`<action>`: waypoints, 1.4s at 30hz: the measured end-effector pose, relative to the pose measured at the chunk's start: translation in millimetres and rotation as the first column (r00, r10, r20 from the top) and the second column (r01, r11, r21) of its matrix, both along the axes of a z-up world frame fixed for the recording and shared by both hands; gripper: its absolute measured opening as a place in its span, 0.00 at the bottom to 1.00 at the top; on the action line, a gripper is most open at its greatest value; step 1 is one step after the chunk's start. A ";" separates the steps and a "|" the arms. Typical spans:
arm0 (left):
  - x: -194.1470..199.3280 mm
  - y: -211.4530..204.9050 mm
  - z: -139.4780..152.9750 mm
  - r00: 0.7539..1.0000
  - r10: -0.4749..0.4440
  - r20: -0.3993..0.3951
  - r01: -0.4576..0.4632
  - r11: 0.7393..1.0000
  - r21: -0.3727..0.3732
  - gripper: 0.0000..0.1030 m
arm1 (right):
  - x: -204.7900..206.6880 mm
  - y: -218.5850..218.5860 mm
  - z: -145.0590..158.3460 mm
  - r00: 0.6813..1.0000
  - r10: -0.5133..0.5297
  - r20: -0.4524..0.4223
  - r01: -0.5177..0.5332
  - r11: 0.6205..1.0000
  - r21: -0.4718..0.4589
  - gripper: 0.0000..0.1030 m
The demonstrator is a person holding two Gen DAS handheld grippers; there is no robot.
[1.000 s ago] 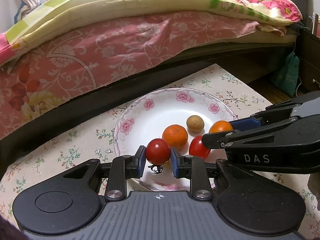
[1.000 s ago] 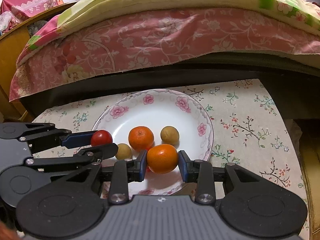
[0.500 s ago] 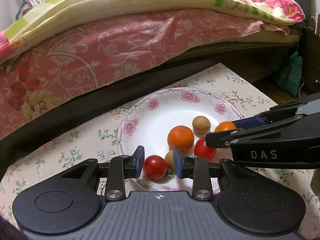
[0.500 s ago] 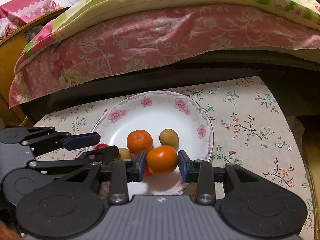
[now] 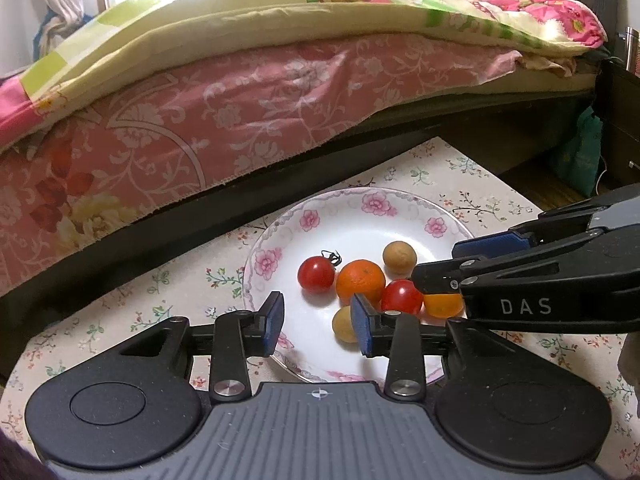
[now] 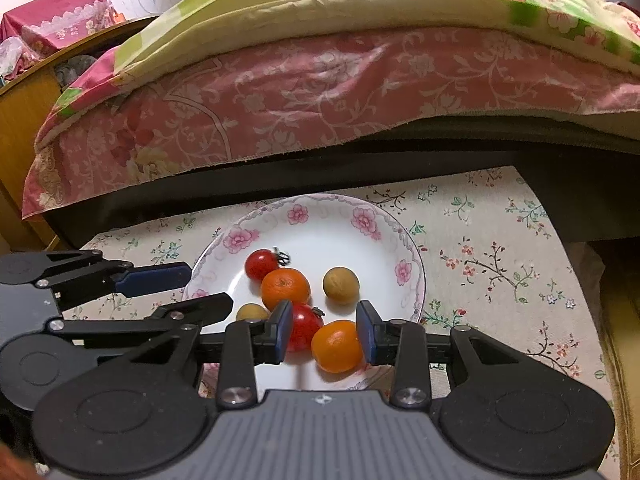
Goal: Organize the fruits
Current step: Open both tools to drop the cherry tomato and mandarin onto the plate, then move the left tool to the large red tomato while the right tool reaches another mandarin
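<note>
A: Grippers?
B: Left gripper [image 5: 318, 322] and right gripper [image 6: 323, 332]: jaws apart, holding nothing, both over the plate's [image 6: 412, 248] near rim.

A: Plate contents?
B: Six fruits. Tomatoes, two: far [image 6: 260, 264], near [image 6: 305, 326]. Oranges, two: centre [image 6: 285, 288], near right [image 6: 337, 346] between the right gripper's fingers, unclamped. Small tan fruits, two: right [image 6: 341, 285], left [image 6: 251, 313].

A: Surface, room?
B: Floral cloth [image 6: 492, 252] under the plate; bed [image 6: 320, 92] behind it.

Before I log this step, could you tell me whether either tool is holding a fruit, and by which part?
Nothing is held. The left tool is open and empty; the right tool is open around the orange lying on the plate.
</note>
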State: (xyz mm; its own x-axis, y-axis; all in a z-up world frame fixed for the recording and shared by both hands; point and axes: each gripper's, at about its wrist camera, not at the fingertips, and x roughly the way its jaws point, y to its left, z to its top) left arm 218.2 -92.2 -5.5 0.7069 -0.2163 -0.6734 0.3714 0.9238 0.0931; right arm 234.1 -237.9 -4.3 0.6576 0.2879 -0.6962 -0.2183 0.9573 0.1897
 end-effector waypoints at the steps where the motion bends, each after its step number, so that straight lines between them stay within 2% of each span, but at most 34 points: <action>1: -1.5 -0.3 1.1 1.000 -0.002 0.002 0.002 1.000 0.001 0.44 | -1.3 0.1 1.0 1.000 0.002 0.004 -0.002 1.000 -0.003 0.34; 17: -37.8 2.3 10.7 1.000 -0.018 0.023 0.018 1.000 0.020 0.51 | -36.2 4.6 13.0 0.999 0.033 0.021 -0.033 0.999 -0.022 0.35; 31: -72.9 13.6 7.6 1.000 -0.020 -0.020 0.021 1.000 0.021 0.54 | -65.1 13.0 9.0 0.997 0.069 -0.018 -0.069 0.998 0.004 0.35; 42: -95.8 30.2 5.5 0.999 0.000 -0.046 0.000 1.000 -0.008 0.55 | -81.9 28.5 5.2 0.992 0.117 -0.040 -0.116 0.993 0.021 0.35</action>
State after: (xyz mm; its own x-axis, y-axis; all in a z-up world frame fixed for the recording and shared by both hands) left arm 122.3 -62.1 0.0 0.6750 -0.2215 -0.7038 0.3752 0.9244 0.0688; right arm 152.2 -209.3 0.9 0.5900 0.3742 -0.7155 -0.3196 0.9220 0.2186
